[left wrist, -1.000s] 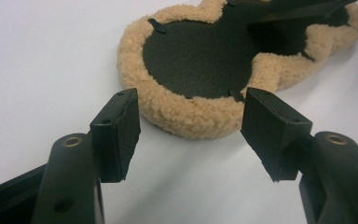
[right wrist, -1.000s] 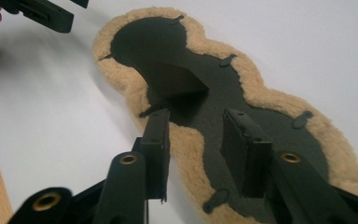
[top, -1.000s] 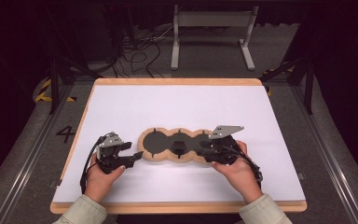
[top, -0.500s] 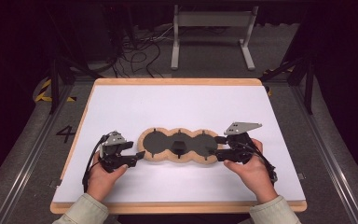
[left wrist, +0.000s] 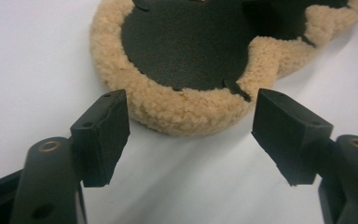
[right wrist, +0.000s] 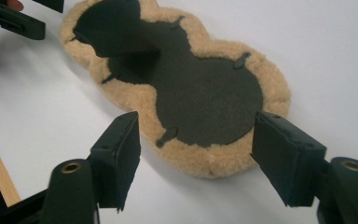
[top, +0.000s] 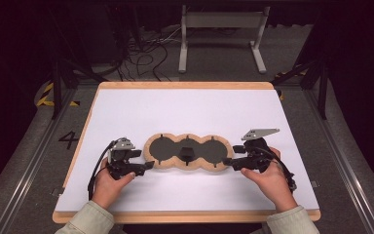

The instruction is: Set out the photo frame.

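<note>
Fleece pad (top: 187,152) lies flat mid-table (top: 126,117), dark side up. Your left gripper (top: 143,165) and right gripper (top: 228,161) have just been opening; both stand wide at its ends, nothing pinched. Laying out looks done; pulling clear remains.

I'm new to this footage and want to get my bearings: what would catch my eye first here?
A tan fleecy pad of three joined lobes with a dark felt-like centre lies flat in the middle of the white table sheet. At each end a hand-held black gripper faces it, the left gripper and the right gripper, both with jaws open, their pads clear of the fleece rim.
</note>
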A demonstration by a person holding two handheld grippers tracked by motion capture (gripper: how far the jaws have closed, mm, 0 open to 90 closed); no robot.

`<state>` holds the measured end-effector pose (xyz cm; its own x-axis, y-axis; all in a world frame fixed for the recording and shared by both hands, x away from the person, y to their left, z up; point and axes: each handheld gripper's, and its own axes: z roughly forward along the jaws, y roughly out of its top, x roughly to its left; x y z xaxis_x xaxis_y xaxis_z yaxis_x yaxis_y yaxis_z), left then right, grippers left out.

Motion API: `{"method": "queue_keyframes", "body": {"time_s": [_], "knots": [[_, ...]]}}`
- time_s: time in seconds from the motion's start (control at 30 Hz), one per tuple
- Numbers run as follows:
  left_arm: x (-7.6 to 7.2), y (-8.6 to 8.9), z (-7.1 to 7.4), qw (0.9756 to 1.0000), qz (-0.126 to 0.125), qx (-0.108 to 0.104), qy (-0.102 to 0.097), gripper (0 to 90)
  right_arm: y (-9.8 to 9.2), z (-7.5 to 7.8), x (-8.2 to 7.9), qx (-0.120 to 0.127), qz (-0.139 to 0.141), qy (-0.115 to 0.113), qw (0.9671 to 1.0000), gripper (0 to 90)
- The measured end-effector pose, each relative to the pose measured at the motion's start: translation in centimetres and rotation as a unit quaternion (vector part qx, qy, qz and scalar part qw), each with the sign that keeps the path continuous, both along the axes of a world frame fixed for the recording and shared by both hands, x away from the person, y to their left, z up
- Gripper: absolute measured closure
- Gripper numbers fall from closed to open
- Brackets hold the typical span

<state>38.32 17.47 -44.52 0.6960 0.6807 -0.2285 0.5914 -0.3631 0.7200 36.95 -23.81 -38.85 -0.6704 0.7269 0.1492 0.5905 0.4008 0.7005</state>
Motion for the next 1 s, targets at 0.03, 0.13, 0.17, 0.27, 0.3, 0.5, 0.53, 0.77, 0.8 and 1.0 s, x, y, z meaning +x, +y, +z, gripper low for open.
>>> {"method": "queue_keyframes", "body": {"time_s": [0.03, 0.13, 0.17, 0.27, 0.3, 0.5, 0.53, 0.77, 0.8, 1.0], "knots": [[0.1, 0.0, -0.1, 1.0, 0.001, -0.001, 0.002, 26.7, -0.1, -0.3, 0.1, -0.001, 0.0, 0.006, 1.0, 30.6], [0.4, 0.0, -0.4, 0.9999, 0.0, -0.003, 0.015, 24.9, -0.2, -1.1, 0.4, -0.005, -0.003, 0.022, 0.9997, 28.7], [0.5, 0.0, -0.4, 0.9999, -0.001, -0.002, 0.015, 24.4, -0.2, -1.3, 0.5, -0.009, -0.004, 0.026, 0.9996, 27.7], [0.8, -0.2, -0.7, 0.9997, -0.005, 0.0, 0.024, 22.4, -0.3, -1.7, 0.7, -0.011, -0.005, 0.037, 0.9992, 24.8], [0.8, -0.2, -0.7, 0.9996, -0.008, 0.002, 0.027, 21.0, -0.3, -2.0, 0.8, -0.009, -0.007, 0.043, 0.999, 22.8], [1.1, -0.4, -1.0, 0.9993, -0.011, 0.001, 0.035, 17.8, -0.5, -3.0, 1.2, -0.001, -0.011, 0.062, 0.998, 19.0], [1.2, -0.5, -1.1, 0.9993, -0.009, 0.001, 0.037, 17.3, -0.5, -3.3, 1.3, -0.002, -0.013, 0.067, 0.9976, 18.4], [1.5, -0.7, -1.3, 0.999, -0.006, 0.009, 0.044, 15.5, -0.1, -4.2, 1.7, -0.022, -0.019, 0.085, 0.9959, 14.3], [1.5, -0.8, -1.4, 0.9989, -0.005, 0.008, 0.045, 15.3, -0.1, -4.4, 1.7, -0.019, -0.021, 0.085, 0.996, 14.3], [1.9, -1.1, -1.4, 0.9989, -0.008, 0.007, 0.046, 13.5, 0.1, -5.1, 2.1, -0.017, -0.021, 0.097, 0.9949, 12.7]]}}
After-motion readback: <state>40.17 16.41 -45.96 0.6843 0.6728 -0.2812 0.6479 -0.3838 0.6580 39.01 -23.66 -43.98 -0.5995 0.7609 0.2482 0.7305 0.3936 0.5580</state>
